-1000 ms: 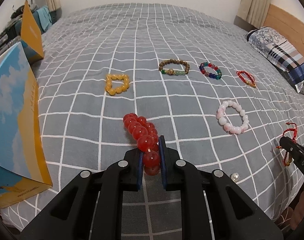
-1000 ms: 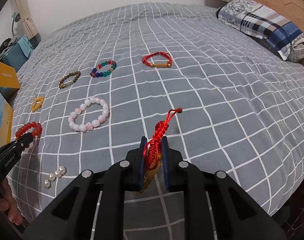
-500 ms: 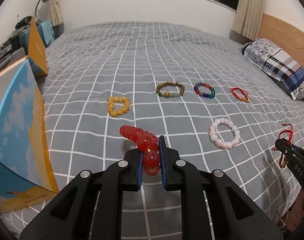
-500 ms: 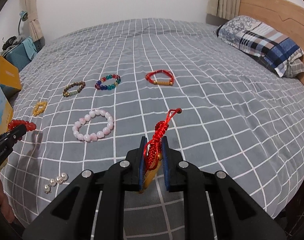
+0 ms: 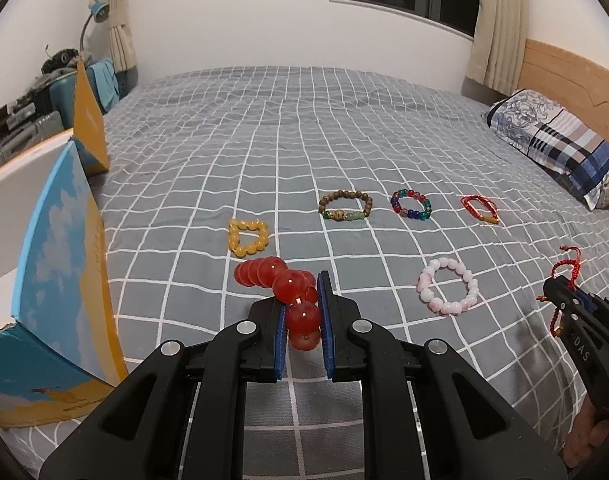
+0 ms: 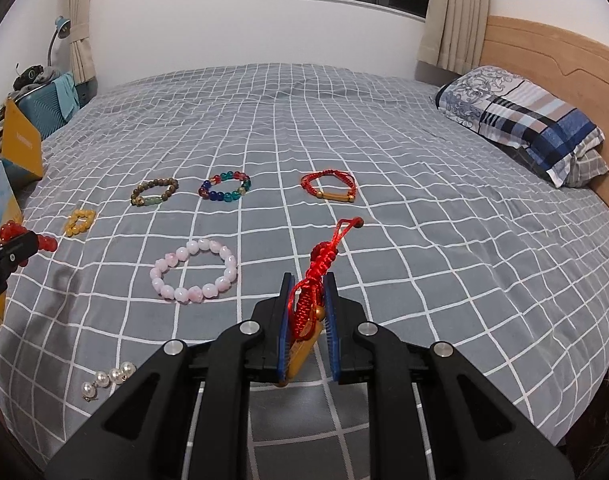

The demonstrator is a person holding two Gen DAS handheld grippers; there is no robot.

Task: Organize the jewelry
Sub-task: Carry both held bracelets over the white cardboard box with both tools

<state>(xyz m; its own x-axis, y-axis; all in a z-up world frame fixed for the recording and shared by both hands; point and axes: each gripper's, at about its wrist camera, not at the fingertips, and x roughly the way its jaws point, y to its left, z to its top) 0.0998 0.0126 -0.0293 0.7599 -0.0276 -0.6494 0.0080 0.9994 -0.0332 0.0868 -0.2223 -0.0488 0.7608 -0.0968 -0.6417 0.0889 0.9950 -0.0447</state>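
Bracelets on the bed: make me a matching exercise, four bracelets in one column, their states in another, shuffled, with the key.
Column one:
1. red bead bracelet
2. red cord bracelet
3. pink bead bracelet
4. yellow bead bracelet

Column two:
A. lying in a round ring on the bedspread
B. clamped in the right gripper
C. lying in a squarish loop
D. clamped in the left gripper

Pairs: 1-D, 2-B, 3-A, 4-C
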